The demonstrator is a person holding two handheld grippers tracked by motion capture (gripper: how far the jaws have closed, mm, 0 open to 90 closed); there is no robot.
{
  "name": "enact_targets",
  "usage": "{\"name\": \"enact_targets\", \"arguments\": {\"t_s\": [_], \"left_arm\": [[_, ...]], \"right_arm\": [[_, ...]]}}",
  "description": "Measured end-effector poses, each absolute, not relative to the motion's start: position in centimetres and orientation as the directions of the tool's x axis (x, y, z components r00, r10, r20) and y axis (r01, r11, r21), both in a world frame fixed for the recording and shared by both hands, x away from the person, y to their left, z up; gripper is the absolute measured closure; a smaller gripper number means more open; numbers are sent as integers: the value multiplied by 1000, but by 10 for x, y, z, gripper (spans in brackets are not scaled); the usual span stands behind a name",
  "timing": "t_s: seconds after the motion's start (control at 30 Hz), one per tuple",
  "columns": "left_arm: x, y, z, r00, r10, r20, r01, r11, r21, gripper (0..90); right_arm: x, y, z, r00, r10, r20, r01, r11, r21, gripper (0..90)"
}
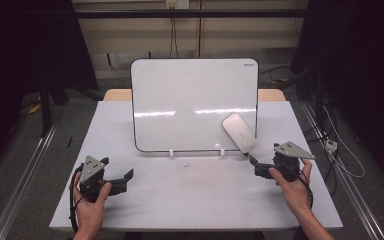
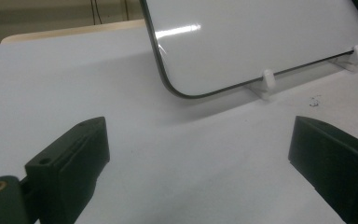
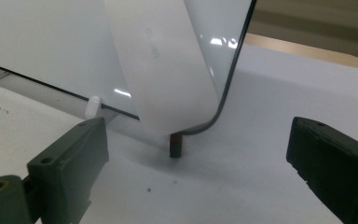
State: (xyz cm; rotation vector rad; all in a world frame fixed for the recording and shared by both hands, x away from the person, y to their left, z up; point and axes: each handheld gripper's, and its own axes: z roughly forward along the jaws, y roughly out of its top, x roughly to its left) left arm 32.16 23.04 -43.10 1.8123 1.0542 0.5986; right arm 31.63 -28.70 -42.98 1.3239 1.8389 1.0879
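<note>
Whiteboard (image 1: 180,100) props on clips at frame centre, eraser (image 1: 239,132) leaning on its lower right. Right claw (image 1: 254,166) wide open, empty, aimed at eraser for pickup; left claw (image 1: 125,178) open, empty, idle.

A lab recording bay: black curtains (image 1: 25,45), floor rails (image 1: 22,175), trailing cables (image 1: 337,150) surround the white table (image 1: 190,200).

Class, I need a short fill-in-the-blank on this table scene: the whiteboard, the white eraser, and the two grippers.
1. The whiteboard stands propped on two small white ____.
2. The white eraser leans against the board's lower ____ corner in the high view.
3. The jaws of the right gripper stand ____, short of the eraser.
4. The left gripper holds ____.

Missing words: clips; right; open; nothing
</note>
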Motion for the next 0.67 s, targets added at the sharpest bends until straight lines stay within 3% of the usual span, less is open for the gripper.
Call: {"name": "enact_targets", "arguments": {"t_s": [0.67], "left_arm": [[321, 231, -431, 506, 861, -50, 417, -193, 888, 45]], "right_arm": [[289, -308, -452, -251, 968, -21, 468, 141, 872, 54]]}}
